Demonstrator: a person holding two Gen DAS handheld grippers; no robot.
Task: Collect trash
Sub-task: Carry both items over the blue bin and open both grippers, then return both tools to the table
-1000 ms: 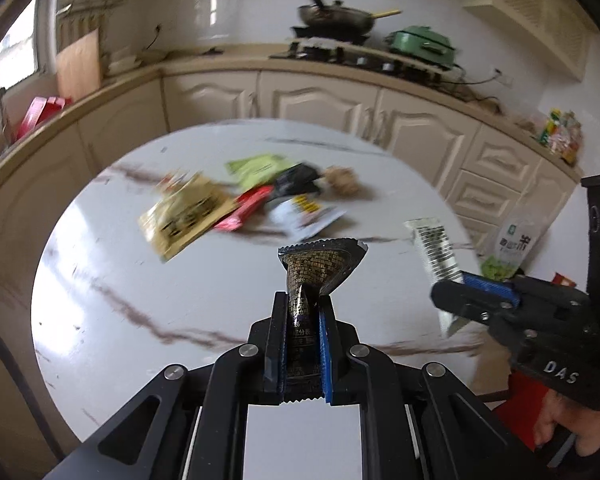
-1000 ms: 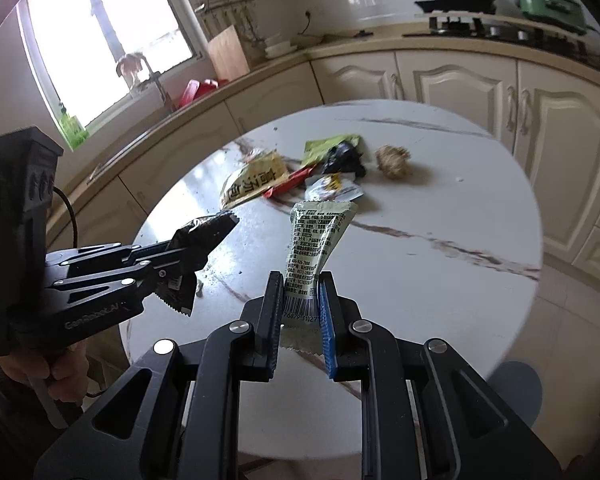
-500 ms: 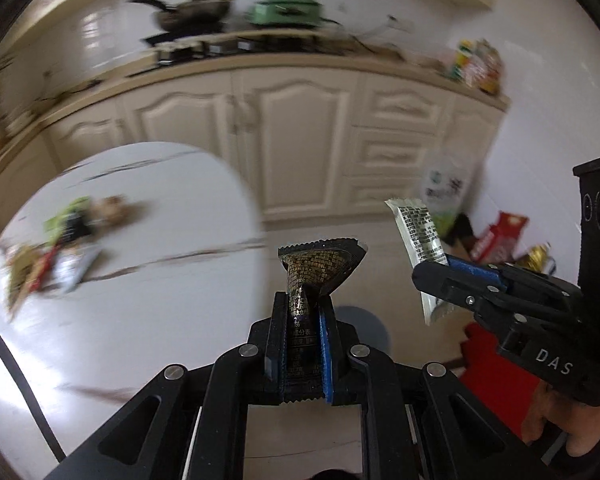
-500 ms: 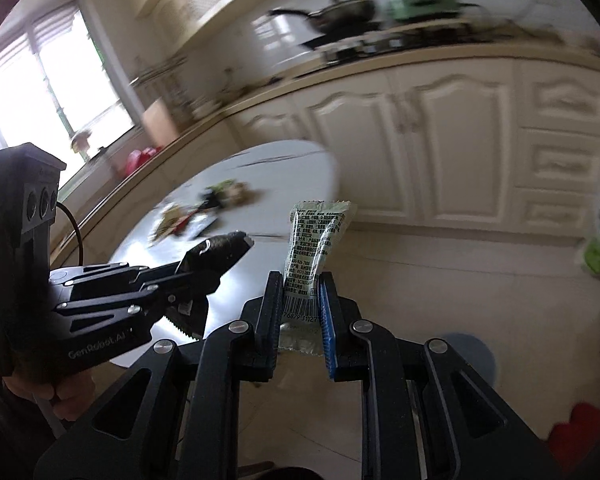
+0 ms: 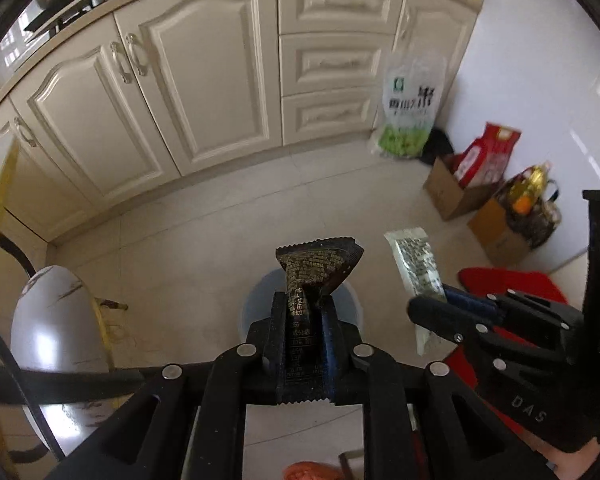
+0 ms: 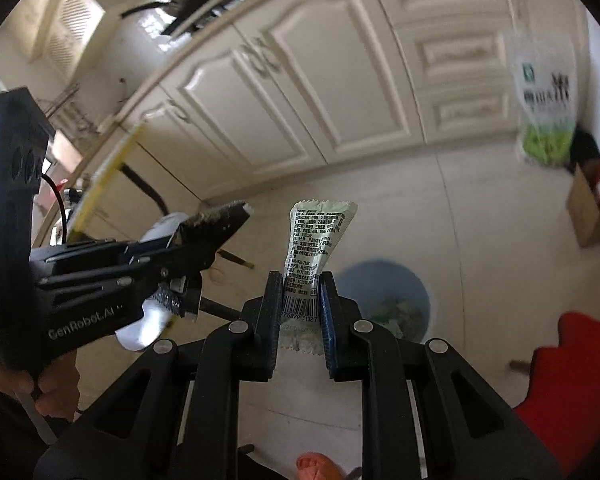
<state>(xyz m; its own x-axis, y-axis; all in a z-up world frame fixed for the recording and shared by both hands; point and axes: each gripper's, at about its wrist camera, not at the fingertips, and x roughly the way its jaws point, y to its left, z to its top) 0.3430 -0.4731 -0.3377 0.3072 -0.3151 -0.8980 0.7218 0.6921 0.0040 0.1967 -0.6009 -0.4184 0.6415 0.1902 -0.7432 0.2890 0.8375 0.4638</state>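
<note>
We have two empty snack wrappers in hand above the kitchen floor; the left tongs (image 5: 303, 320) are pinched tight on a dark wrapper (image 5: 318, 264), and the right tongs (image 6: 300, 304) are clamped on a pale green wrapper (image 6: 318, 240) just above its barcode end. Both wrappers stand up out of the jaws and fan wider at the top; we judge them thin crinkly film, nearly weightless, soft enough to fold under the pads yet springy, and somewhat slick on the printed face. A grip low on the flattened end, as we have it, seems the sound place; a hold on the flared top would likely let the film buckle and slide.

The blue bin (image 6: 384, 300) sits on the floor ahead of and below both tongs, with some litter already inside; in the left view its rim (image 5: 350, 294) shows directly behind the dark wrapper. Because such film is so light, we expect it to flutter or cling to a pad when let go, so a low release over the opening looks wise; cream cabinets (image 5: 204, 80) stand far behind, and cardboard boxes (image 5: 456, 196) lie to the right.
</note>
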